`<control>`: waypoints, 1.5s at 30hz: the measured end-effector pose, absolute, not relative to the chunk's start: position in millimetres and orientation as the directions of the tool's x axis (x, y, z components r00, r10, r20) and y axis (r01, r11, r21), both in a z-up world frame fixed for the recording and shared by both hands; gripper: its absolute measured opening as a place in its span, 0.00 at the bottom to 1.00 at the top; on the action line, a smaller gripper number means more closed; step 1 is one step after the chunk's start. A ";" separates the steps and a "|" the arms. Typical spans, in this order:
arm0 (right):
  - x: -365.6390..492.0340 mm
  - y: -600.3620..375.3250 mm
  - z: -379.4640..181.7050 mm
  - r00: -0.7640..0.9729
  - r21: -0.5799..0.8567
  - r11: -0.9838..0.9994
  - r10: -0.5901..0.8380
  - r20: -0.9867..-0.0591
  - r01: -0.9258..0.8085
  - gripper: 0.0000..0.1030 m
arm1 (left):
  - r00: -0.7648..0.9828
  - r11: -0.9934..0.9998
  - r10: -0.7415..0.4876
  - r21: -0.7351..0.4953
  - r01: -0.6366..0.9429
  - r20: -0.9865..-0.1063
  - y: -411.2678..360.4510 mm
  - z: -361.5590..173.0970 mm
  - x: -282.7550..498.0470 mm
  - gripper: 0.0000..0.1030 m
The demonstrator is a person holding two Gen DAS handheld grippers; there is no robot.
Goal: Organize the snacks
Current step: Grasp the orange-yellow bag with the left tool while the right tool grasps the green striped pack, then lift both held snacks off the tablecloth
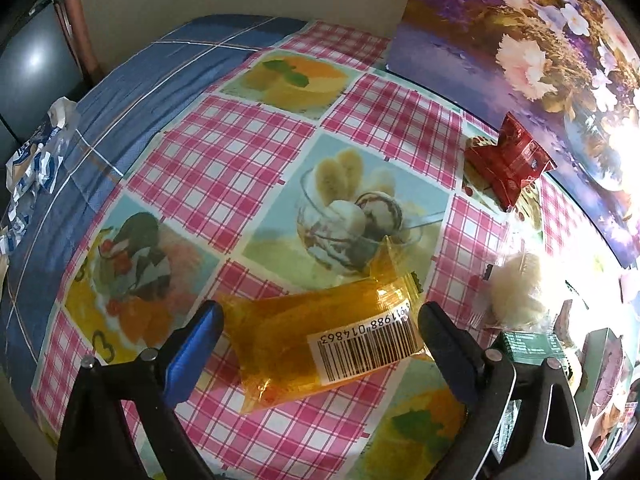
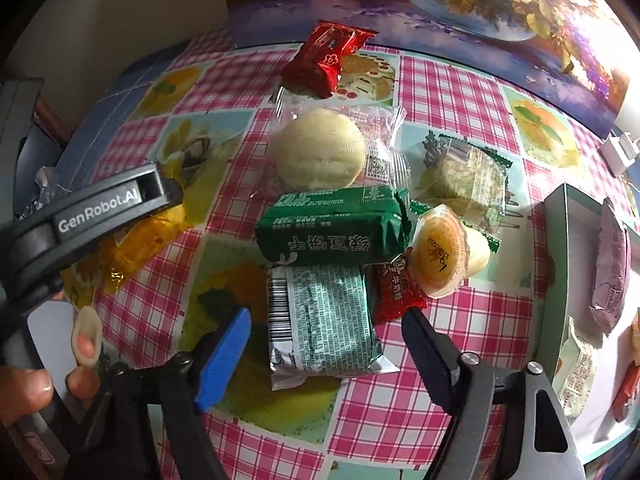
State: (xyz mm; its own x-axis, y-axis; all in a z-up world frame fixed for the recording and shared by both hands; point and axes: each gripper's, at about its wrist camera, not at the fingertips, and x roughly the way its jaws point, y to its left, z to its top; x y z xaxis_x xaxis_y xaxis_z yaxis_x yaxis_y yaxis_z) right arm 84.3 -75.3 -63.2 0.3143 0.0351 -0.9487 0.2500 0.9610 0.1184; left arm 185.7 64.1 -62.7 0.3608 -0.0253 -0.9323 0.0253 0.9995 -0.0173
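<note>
My left gripper is open, its fingers either side of an orange snack packet with a barcode, lying on the checked tablecloth. My right gripper is open around a silver-green packet lying flat. Beyond it lie a dark green packet, a round pale bun in clear wrap, a red packet, a small red candy, a jelly cup and a greenish cake in clear wrap. The left gripper body shows over the orange packet.
A white-green box at the right holds a purple packet and other snacks. A flower picture stands along the back. A red packet and the bun lie right of the left gripper. Crumpled blue-white wrappers lie far left.
</note>
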 end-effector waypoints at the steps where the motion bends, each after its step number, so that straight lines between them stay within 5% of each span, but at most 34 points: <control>1: 85.0 -74.6 -64.7 0.309 0.116 0.961 0.034 -0.950 0.250 0.63 | 0.363 1.000 -0.024 -0.015 0.027 -0.931 64.2 -62.2 184.8 0.93; 8: 82.9 -69.7 -68.9 0.308 0.122 0.962 0.042 -0.951 0.245 0.53 | 0.375 1.000 -0.015 -0.008 0.022 -0.927 63.8 -56.7 179.4 0.86; 12: 82.6 -69.6 -68.1 0.303 0.131 0.960 0.051 -0.951 0.248 0.52 | 0.376 0.999 -0.049 -0.036 0.040 -0.925 62.7 -52.5 176.1 0.74; 45: 48.5 -117.4 -1.5 0.448 0.331 0.891 0.169 -0.878 0.312 0.52 | 0.506 0.997 -0.032 0.004 0.072 -0.862 32.6 39.1 122.8 0.71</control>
State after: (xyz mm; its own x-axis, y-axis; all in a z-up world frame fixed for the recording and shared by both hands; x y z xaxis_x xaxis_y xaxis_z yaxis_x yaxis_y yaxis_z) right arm 48.5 -117.4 -1.5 0.4482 0.1692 -0.8778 0.3120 0.8906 0.3310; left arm 122.8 32.6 39.1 0.5058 -0.0325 -0.8620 0.0716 0.9974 0.0044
